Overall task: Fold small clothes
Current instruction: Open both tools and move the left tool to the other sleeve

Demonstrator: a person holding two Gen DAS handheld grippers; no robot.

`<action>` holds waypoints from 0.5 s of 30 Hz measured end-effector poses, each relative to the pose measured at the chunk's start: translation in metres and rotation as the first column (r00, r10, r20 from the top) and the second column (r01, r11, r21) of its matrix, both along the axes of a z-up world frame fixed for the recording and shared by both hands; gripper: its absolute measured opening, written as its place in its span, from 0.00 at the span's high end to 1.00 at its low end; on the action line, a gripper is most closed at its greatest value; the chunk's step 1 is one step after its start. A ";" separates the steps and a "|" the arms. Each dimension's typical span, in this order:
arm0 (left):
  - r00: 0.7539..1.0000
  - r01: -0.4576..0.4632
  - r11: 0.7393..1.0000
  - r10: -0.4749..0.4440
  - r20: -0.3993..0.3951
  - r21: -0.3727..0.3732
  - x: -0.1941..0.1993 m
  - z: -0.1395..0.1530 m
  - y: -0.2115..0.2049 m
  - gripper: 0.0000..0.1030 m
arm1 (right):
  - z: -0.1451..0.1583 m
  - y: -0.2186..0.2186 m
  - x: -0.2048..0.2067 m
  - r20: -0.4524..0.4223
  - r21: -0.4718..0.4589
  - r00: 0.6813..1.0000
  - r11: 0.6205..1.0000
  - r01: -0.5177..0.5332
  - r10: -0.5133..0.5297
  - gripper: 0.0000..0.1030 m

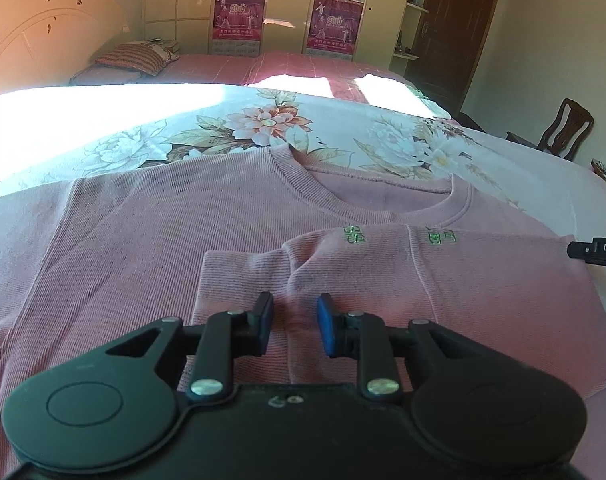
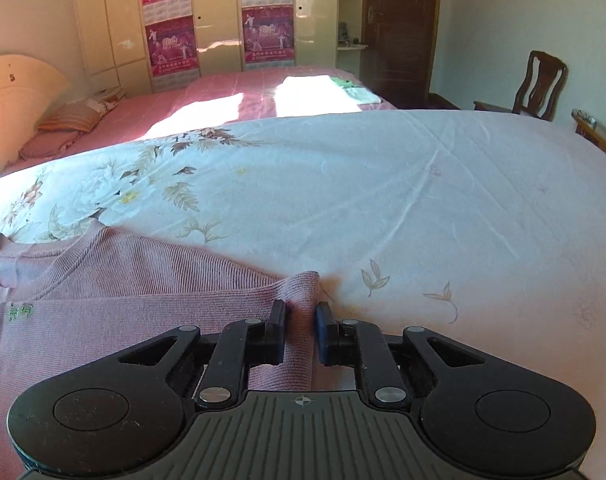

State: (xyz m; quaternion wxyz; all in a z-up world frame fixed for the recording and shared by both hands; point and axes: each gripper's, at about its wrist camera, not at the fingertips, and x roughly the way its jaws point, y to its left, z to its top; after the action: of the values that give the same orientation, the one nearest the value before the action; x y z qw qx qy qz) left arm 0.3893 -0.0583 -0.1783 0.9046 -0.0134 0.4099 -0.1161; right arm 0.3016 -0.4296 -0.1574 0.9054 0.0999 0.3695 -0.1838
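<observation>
Left gripper [image 1: 295, 312]: angled down over the sweater [image 1: 143, 248], jaws apart, seemingly pinching nothing.
Right gripper [image 2: 301, 314]: angled down, clamped on sweater's ribbed pink fold.
Bedsheet [image 2: 423, 200]: smooth, floral.

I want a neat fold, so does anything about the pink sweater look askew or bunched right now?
Yes. The pink sweater lies mostly flat on the flowered sheet, but its right edge is bunched into a raised ridge between the right tool's fingers. The folded-in sleeve looks slightly wrinkled.
</observation>
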 end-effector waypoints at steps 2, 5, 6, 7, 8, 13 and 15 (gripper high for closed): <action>1.000 -0.019 1.000 0.019 -0.006 -0.006 -0.003 0.007 0.004 0.58 | 0.012 0.009 -0.011 0.030 -0.022 0.999 0.999 -0.025 0.026 0.66; 0.998 -0.069 0.998 0.069 0.011 -0.010 -0.012 0.018 0.014 0.26 | 0.022 0.031 -0.029 0.050 0.029 0.994 0.994 -0.103 0.101 0.65; 0.997 -0.074 0.997 0.075 0.019 -0.014 -0.016 0.022 0.019 0.26 | 0.024 0.041 -0.035 0.054 0.033 0.991 0.991 -0.128 0.126 0.64; 0.997 -0.079 0.997 0.079 0.019 -0.014 -0.020 0.026 0.024 0.27 | 0.026 0.051 -0.040 0.058 0.039 0.987 0.987 -0.155 0.153 0.64; 0.996 -0.087 0.996 0.087 0.015 -0.009 -0.022 0.029 0.029 0.27 | 0.026 0.064 -0.047 0.063 0.055 0.981 0.981 -0.187 0.183 0.62; 0.984 -0.180 0.984 0.180 -0.005 0.005 -0.043 0.044 0.071 0.26 | 0.030 0.122 -0.062 0.097 0.129 0.953 0.946 -0.298 0.287 0.41; 0.974 -0.227 0.974 0.227 0.002 -0.001 -0.054 0.050 0.096 0.26 | 0.033 0.145 -0.064 0.110 0.139 0.935 0.926 -0.351 0.338 0.40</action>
State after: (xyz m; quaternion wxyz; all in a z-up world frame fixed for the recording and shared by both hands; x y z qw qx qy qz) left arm 0.3349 0.0379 -0.1285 0.9124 -0.0606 0.4046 -0.0123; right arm 0.2377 -0.2846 -0.1242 0.9276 0.1115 0.3563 0.0119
